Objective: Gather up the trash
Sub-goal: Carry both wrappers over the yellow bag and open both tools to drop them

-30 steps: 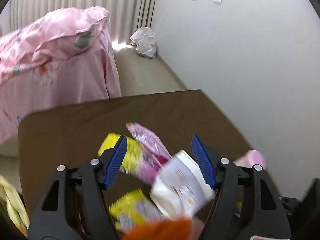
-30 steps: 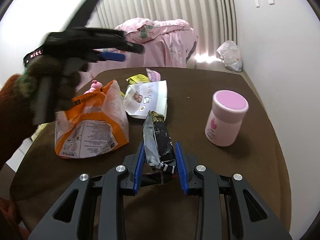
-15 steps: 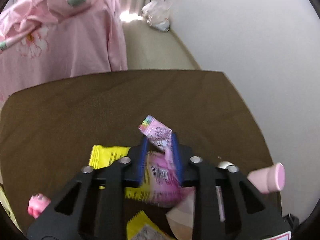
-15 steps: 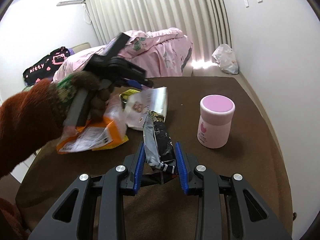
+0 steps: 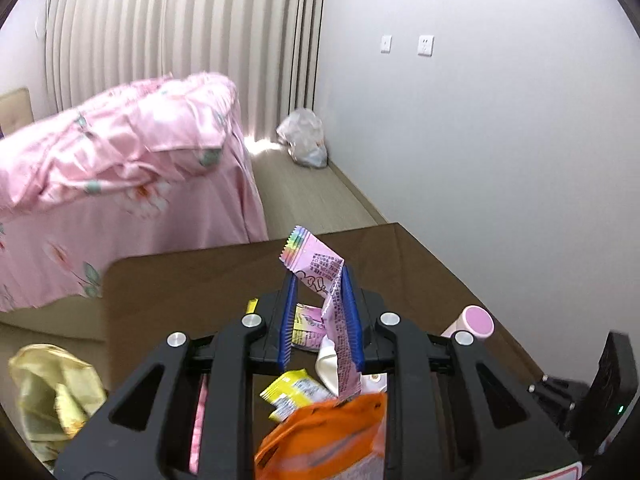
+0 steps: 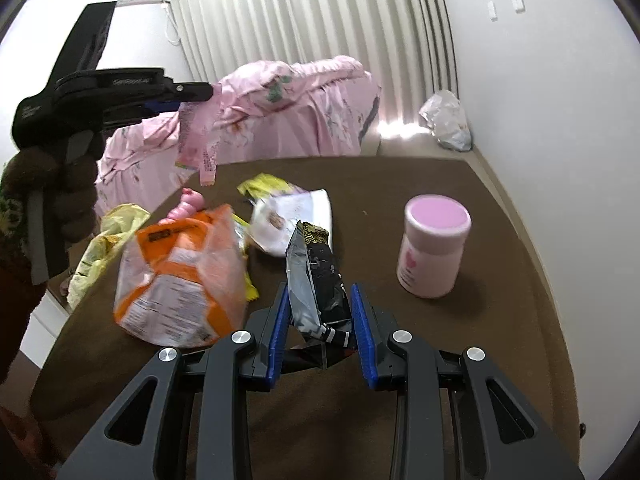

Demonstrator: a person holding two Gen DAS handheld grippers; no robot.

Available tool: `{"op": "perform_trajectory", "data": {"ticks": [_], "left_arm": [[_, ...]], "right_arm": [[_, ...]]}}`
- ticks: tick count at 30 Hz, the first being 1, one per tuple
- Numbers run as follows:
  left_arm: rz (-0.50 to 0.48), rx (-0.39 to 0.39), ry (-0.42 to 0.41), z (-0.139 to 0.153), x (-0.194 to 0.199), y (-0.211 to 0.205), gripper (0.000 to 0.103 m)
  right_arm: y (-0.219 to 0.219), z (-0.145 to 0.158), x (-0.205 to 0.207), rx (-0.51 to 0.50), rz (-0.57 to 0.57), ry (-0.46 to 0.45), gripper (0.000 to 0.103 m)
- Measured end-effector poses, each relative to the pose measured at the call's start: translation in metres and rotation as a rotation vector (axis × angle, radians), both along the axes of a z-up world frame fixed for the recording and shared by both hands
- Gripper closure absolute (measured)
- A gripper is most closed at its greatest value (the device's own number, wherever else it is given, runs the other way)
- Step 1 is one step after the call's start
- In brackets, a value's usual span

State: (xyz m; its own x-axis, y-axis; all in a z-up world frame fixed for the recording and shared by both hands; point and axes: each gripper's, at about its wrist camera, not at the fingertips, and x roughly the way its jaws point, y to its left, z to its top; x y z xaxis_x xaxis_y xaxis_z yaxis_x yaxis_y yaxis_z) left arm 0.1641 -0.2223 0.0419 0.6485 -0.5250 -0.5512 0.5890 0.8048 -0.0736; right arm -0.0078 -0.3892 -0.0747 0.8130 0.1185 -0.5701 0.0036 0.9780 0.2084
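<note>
My left gripper (image 5: 318, 308) is shut on a pink candy wrapper (image 5: 320, 268) and holds it in the air above the brown table (image 5: 180, 280). From the right wrist view the same left gripper (image 6: 200, 94) sits high at the left, with the pink wrapper (image 6: 198, 148) dangling from it. My right gripper (image 6: 318, 312) is shut on a black and silver wrapper (image 6: 316, 280), low over the table's near side. An orange bag (image 6: 180, 280), a white pouch (image 6: 292, 216) and a yellow wrapper (image 6: 264, 186) lie on the table.
A pink-lidded jar (image 6: 434, 252) stands on the table to the right. A small pink toy (image 6: 188, 204) sits behind the orange bag. A yellow plastic bag (image 6: 104, 240) hangs at the table's left edge. Beyond are a pink-covered bed (image 6: 300, 108) and a white floor bag (image 6: 444, 120).
The left gripper closed on the pink wrapper and lifted it clear of the table. The right gripper kept still with the black wrapper in it.
</note>
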Motion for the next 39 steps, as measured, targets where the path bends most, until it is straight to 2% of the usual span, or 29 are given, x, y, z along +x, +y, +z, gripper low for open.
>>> {"op": "perform_trajectory", "data": {"ticks": [5,10,18,24,29,32,37,39], "left_arm": [[0.017,-0.033,-0.049,0.018,-0.029,0.033,0.082],[0.061,-0.075,-0.071,0.021,-0.054,0.077,0.082],[0.274,-0.118,-0.103,0.012,-0.083,0.185,0.081],[0.45,-0.164,-0.062,-0.009,-0.089,0.259,0.081],[0.622,-0.203,-0.067,-0.02,-0.094,0.306,0.081],[0.71,-0.233,-0.043,-0.033,-0.091,0.333,0.081],[0.782,-0.251,-0.002,-0.058,-0.082,0.347,0.081],[0.816,-0.249,0.007,-0.066,-0.079,0.349,0.081]], "right_arm": [[0.017,0.032,-0.005,-0.038,0.027,-0.058,0.074],[0.041,0.067,-0.004,-0.068,0.085,-0.113,0.074],[0.111,0.111,0.018,-0.126,0.252,-0.162,0.074],[0.157,0.119,0.036,-0.137,0.358,-0.152,0.074],[0.188,0.117,0.059,-0.111,0.44,-0.119,0.074],[0.208,0.115,0.076,-0.104,0.495,-0.105,0.074],[0.245,0.104,0.119,-0.067,0.614,-0.059,0.074],[0.263,0.088,0.146,-0.056,0.666,0.01,0.074]]}}
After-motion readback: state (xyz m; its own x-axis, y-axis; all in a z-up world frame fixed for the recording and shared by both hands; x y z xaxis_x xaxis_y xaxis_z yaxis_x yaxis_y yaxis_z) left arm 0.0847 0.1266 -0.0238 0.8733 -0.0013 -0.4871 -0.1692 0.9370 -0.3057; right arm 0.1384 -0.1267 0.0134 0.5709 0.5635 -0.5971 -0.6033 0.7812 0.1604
